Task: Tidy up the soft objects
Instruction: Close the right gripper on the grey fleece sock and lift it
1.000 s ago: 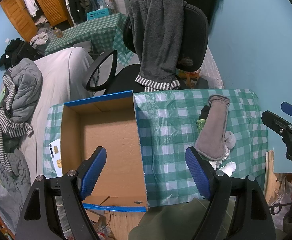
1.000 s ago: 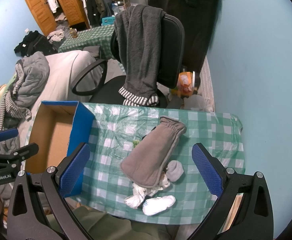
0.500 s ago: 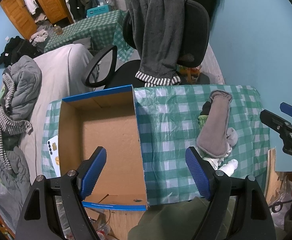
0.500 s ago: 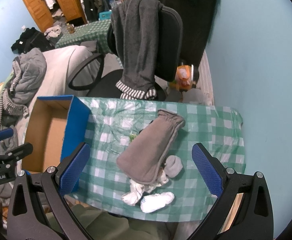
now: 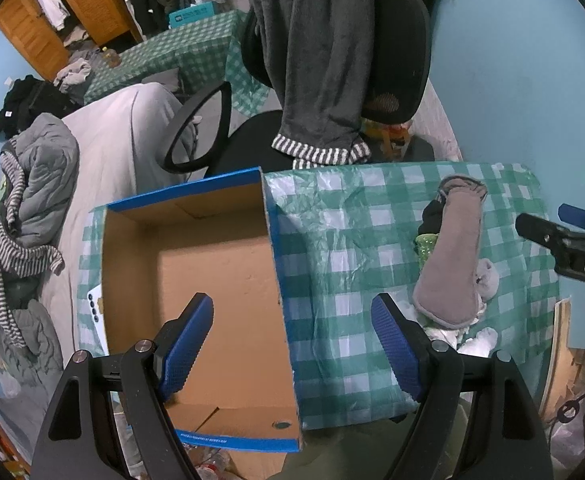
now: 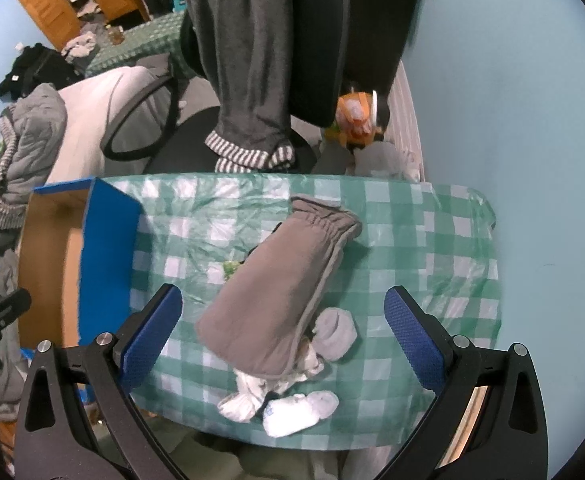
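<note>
Right gripper [image 6: 282, 332] is hovering over the grey mitten [image 6: 280, 296], jaws spread wide, empty. Mitten is looking light and floppy; pinching its gathered cuff seems best. Left gripper [image 5: 292, 340] is waiting over the box [image 5: 196, 280], jaws likewise apart.

I count one cardboard box [image 5: 196, 280] with blue outer walls, one green-checked tablecloth [image 6: 412, 232] under it, and one long grey mitt [image 6: 280, 300] lying on the pile. Beside the mitt sits one small grey sock [image 6: 334, 334]; below it I make out at least two white socks [image 6: 300, 414], bunched together. One office chair [image 5: 396, 60] carries one dark grey garment [image 5: 316, 60].
</note>
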`<state>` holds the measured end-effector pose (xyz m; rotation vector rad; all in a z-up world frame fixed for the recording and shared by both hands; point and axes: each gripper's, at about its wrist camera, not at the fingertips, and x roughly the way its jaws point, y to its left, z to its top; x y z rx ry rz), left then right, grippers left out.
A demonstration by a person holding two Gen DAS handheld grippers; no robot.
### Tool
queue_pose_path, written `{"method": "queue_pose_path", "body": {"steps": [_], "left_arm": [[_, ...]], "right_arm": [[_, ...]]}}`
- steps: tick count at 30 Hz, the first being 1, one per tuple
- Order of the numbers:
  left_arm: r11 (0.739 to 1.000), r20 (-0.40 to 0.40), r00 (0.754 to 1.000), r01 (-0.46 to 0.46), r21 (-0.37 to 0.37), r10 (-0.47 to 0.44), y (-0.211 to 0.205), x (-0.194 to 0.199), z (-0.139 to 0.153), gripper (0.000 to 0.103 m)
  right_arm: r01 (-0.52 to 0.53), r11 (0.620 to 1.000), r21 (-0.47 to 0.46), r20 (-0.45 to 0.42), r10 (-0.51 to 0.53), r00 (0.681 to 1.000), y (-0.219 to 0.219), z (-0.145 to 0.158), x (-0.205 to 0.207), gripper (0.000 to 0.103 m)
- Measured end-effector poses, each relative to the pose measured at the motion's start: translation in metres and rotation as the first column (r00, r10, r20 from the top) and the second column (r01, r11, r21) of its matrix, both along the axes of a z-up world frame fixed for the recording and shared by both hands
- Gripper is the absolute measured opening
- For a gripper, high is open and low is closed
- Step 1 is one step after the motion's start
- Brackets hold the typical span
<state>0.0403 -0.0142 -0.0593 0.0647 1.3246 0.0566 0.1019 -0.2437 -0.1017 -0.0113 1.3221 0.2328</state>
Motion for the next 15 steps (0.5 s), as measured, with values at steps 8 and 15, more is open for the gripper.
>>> {"method": "queue_pose_path", "body": {"steps": [8, 15], "left_arm": [[1.000, -0.023, 1.000, 0.003, 0.016, -0.003, -0.006, 0.017, -0.024, 0.082], [1.000, -0.042, 0.999, -0.015, 0.003, 0.015, -0.007, 0.033, -0.044, 0.083]], "right_arm": [[0.016, 1.000, 0.000, -0.064, -0.016, 0.998, 0.003, -0.030, 0.025, 0.101], [0.040, 0.999, -0.032, -0.111, -0.043, 0.993, 0.008, -0.062, 0.043, 0.101]]}}
